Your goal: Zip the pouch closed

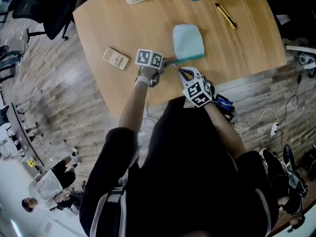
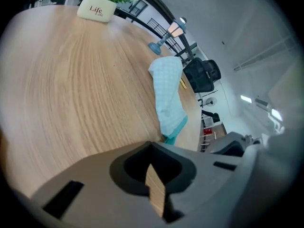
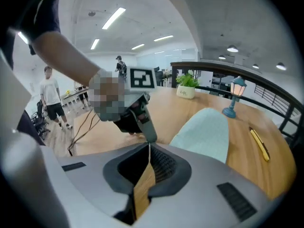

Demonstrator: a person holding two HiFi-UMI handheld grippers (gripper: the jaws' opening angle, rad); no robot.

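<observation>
pouch: flat on table, teal edge toward the person | left gripper: jaws pressed together on nothing, tips just beside pouch's near teal corner | right gripper: clenched, empty, near that corner, pouch ahead to its right

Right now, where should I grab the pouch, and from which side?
Take the pouch by its near left corner, on the darker teal edge, coming in low from the near left. It lies flat on the table, so probably only that thin edge gives the jaws a bite, and the left gripper, shut, sits beside it. Open first.
</observation>
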